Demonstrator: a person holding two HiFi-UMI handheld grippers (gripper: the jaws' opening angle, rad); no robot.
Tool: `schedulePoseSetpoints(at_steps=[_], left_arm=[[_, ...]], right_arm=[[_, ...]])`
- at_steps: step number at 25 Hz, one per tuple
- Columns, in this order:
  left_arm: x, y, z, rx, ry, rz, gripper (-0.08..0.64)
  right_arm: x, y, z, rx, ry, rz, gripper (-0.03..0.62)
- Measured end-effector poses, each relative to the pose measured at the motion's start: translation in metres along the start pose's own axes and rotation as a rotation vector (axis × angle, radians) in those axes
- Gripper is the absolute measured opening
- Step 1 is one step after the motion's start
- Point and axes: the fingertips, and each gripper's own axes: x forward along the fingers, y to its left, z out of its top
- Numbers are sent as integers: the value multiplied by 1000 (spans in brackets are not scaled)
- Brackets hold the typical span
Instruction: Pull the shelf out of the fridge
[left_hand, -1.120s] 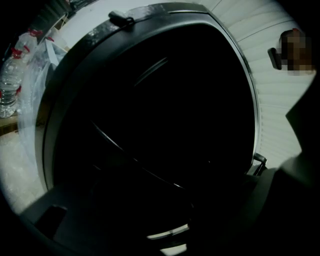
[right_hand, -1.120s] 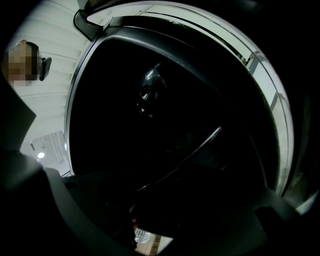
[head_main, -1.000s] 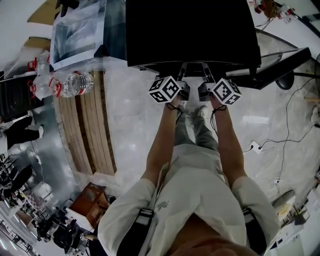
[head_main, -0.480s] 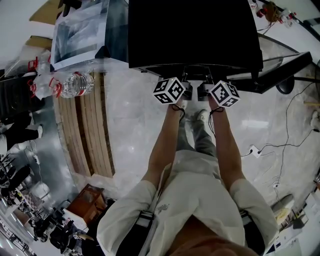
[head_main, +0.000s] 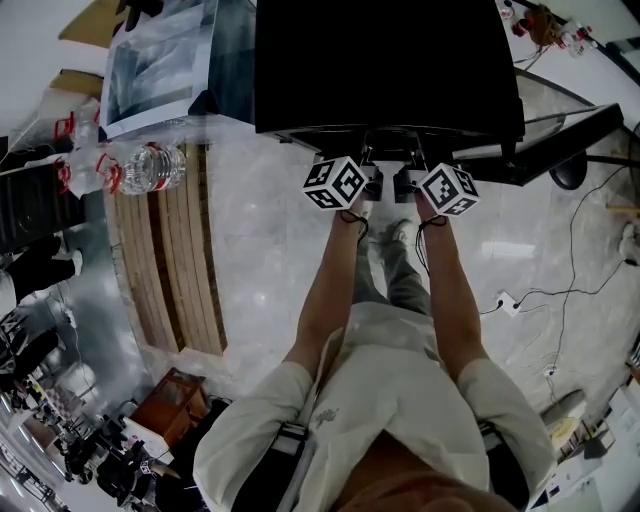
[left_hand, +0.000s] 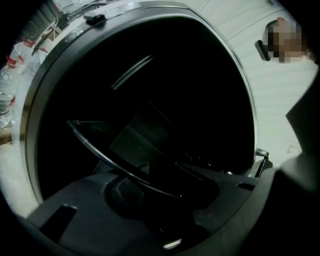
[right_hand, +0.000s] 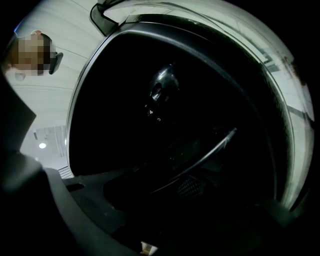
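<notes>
Seen from above, the black fridge (head_main: 385, 60) stands in front of me, and both grippers reach level into its open front. The left gripper (head_main: 368, 162) and the right gripper (head_main: 410, 162) sit side by side, their marker cubes almost touching. In the left gripper view the thin glass shelf (left_hand: 112, 160) runs across the dark inside and into the left gripper (left_hand: 165, 197). The right gripper view shows the same shelf (right_hand: 205, 155) passing into the right gripper (right_hand: 170, 200). Both pairs of jaws have just been closing, and each pair now grips the shelf's front edge.
The fridge door (head_main: 545, 135) stands open at the right. A wooden pallet (head_main: 170, 260) with a pack of water bottles (head_main: 145, 165) lies at the left. Cables and a power strip (head_main: 510, 293) cross the floor at the right. A brown box (head_main: 180, 400) sits at the lower left.
The two marker cubes have drawn a little closer together at the fridge's front edge. The arms have otherwise hardly moved.
</notes>
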Motion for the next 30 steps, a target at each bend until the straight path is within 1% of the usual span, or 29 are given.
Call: schedulePoseSetpoints(at_steps=[9, 21, 30], left_arm=[[-6, -7, 4, -9, -14, -6, 176], [-23, -21, 10, -10, -26, -9, 178], [-44, -35, 4, -21, -33, 6, 178]], right_arm=[[-6, 10, 7, -21, -8, 26, 155], [-20, 25, 14, -25, -3, 51, 155], [-44, 32, 16, -21, 15, 65, 153]])
